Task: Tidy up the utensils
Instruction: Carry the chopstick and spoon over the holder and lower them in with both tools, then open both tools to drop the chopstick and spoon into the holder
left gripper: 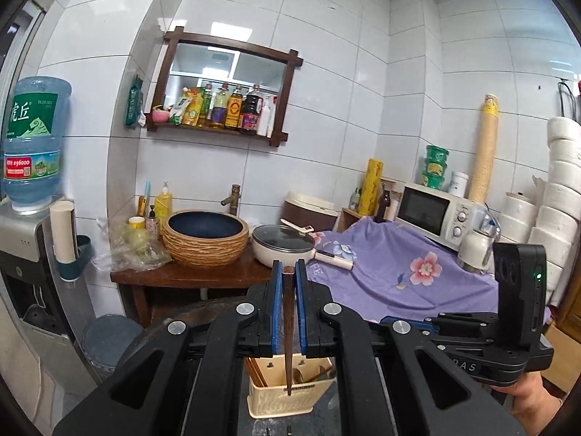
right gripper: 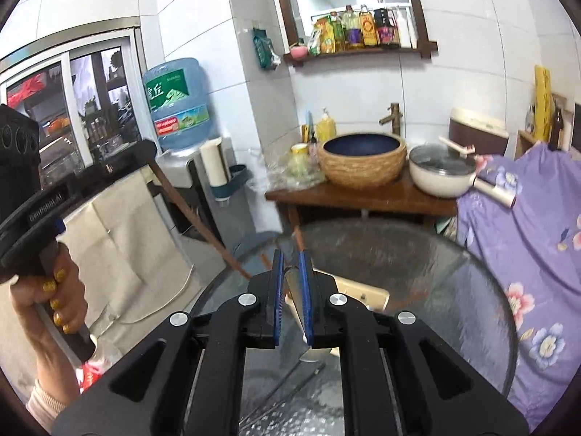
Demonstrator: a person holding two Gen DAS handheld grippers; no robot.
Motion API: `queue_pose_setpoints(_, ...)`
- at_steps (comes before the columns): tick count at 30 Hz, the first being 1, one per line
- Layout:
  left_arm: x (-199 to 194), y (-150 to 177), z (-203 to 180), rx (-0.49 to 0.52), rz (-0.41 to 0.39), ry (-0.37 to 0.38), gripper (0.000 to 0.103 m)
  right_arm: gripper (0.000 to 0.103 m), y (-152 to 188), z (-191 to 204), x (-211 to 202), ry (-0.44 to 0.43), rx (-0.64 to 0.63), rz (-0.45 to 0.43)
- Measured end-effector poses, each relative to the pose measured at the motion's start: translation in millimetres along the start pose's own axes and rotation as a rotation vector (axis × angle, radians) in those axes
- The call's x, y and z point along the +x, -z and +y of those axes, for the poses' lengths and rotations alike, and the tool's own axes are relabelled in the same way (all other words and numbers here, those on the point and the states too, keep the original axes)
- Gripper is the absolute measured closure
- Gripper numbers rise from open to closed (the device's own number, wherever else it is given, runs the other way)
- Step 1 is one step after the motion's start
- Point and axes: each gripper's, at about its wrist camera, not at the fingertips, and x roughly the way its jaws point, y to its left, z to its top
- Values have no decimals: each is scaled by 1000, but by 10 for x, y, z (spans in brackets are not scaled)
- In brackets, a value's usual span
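My left gripper (left gripper: pixel 289 272) is shut on a dark wooden chopstick (left gripper: pixel 288 327) that hangs upright between the blue pads, its tip over a cream utensil holder (left gripper: pixel 283 403) with chopsticks and spoons inside. In the right wrist view the same chopstick (right gripper: pixel 196 218) slants down from the left gripper (right gripper: pixel 147 150), held by a hand. My right gripper (right gripper: pixel 292 265) is shut on a metal spoon (right gripper: pixel 296 298), tilted above the round glass table (right gripper: pixel 435 290). Part of the holder (right gripper: pixel 366 296) shows behind its fingers. Thin metal chopsticks (right gripper: pixel 290 388) lie on the glass below.
A wooden stand (right gripper: pixel 363 196) carries a woven basin (right gripper: pixel 363 160) and a lidded white pot (right gripper: pixel 441 170). Purple floral cloth (right gripper: pixel 526 236) covers the right side, with a microwave (left gripper: pixel 432 214) on it. A water dispenser (left gripper: pixel 29 254) and a bin (left gripper: pixel 109 338) stand at the left.
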Motion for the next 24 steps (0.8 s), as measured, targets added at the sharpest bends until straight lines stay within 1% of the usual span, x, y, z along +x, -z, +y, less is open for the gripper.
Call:
queue_pose_setpoints(4, 186, -45, -3, -7, -10, -11, 96, 93, -170, -95, 167, 25, 14, -12)
queue_pose_setpoints(8, 418, -5, 17, -3, -11, -28, 96, 93, -223, -209, 407, 43, 36, 4)
queue_pose_setpoints(13, 656, 112, 85, -10, -8, -53, 96, 93, -131, -345, 728, 59, 59, 52)
queue_pose_setpoints(16, 815, 238, 118, -14, 21, -60, 96, 93, -64, -370, 875, 75, 52, 83)
queue_pose_setpoints(24, 1056, 625, 142, 0, 96, -61, 96, 93, 175, -400, 1178, 121, 18, 156)
